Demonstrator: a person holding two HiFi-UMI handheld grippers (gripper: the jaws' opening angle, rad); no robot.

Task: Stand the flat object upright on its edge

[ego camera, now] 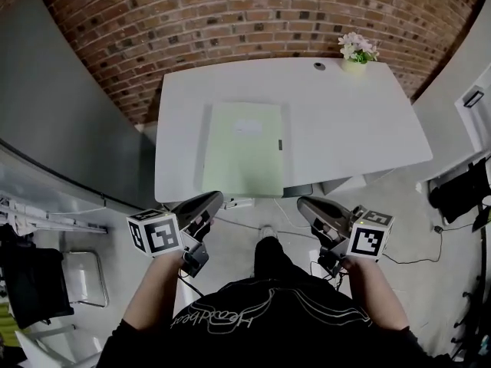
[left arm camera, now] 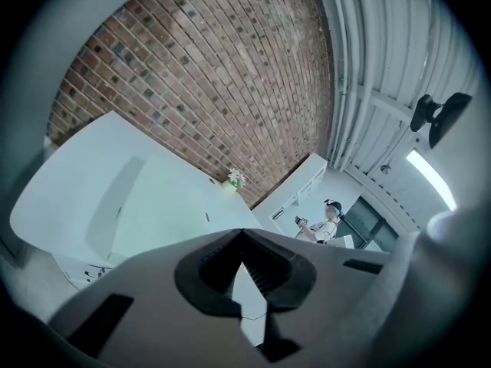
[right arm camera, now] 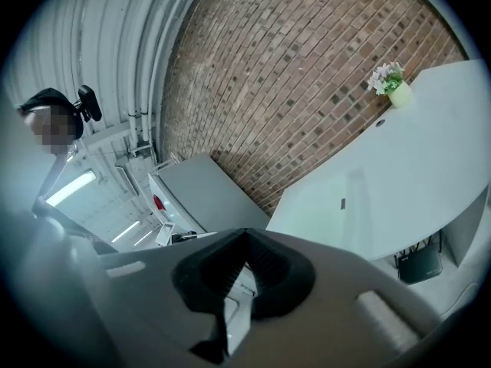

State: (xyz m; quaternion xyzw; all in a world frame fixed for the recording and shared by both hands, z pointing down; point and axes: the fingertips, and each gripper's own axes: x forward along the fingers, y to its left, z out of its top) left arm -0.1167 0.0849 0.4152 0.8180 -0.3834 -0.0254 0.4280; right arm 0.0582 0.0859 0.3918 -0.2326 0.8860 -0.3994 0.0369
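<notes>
Spanning the background far ahead of both pairs of jaws, a rough red-brown brick wall (ego camera: 253, 14) with pale mortar lines closes off the scene. In front of it stands a smooth white table (ego camera: 360, 121) with a matte rectangular top; its near edge lies just ahead of the jaw tips. A grey flat panel (ego camera: 69, 121) runs along the side beyond the left jaws.

The flat object (ego camera: 244, 152), a thin pale green rectangle with a small white label (ego camera: 247, 126) and a dark mark at one long edge, lies flat on the tabletop straight ahead, between the lines of the two grippers and reaching almost to the near edge.

The left gripper (ego camera: 217, 198) and the right gripper (ego camera: 303, 203) hang short of the table over the grey floor, each a smooth grey shell bearing a white cube with black square markers. Both pairs of ribbed black jaws are pressed together at the tips, with nothing between them.

Far ahead of the right jaws, at the table's back corner, sits a small yellow-green pot of white flowers (ego camera: 357, 50), with a little round grey grommet (ego camera: 319, 66) beside it.
</notes>
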